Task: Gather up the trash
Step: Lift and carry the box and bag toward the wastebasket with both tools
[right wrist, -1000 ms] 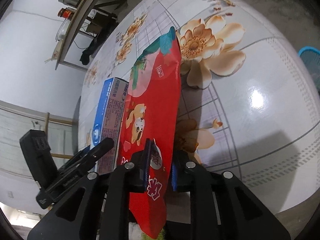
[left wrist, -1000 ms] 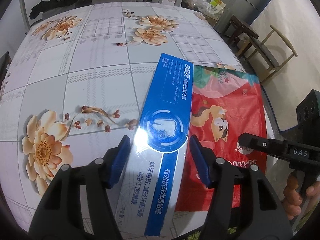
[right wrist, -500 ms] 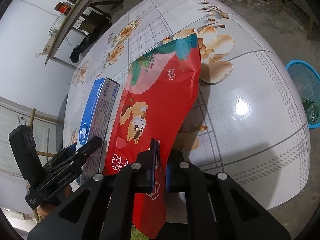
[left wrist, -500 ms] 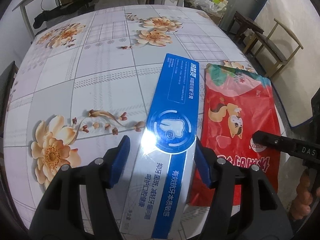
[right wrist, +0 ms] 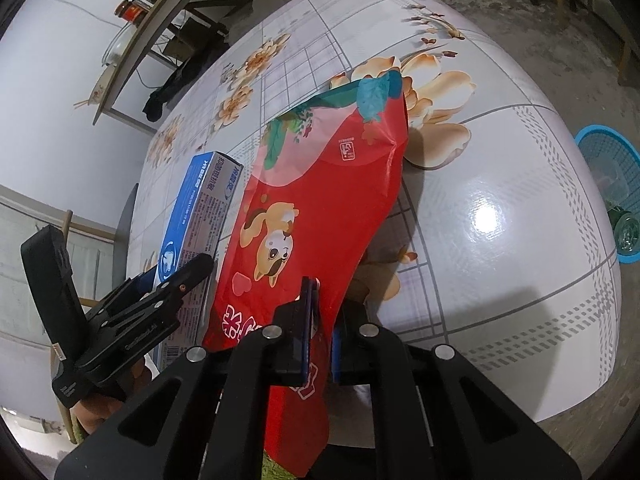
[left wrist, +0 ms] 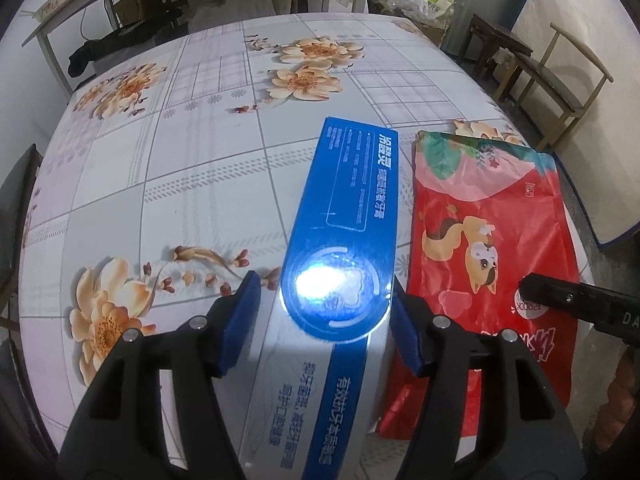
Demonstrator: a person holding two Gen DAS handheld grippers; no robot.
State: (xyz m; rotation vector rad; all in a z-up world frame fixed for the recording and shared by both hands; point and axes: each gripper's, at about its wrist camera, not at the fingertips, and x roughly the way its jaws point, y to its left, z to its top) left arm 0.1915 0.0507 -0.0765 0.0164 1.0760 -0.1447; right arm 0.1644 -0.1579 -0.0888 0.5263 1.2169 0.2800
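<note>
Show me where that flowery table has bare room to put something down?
Bare: everything left of the blue box, and the far end. Also right of the red bag, toward the blue basket. Crowded: the near edge, where both grippers work.

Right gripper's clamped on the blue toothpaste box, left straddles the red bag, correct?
Swapped. Right wrist view shows the right gripper shut on the red bag; left wrist view shows the left gripper straddling the blue toothpaste box.
</note>
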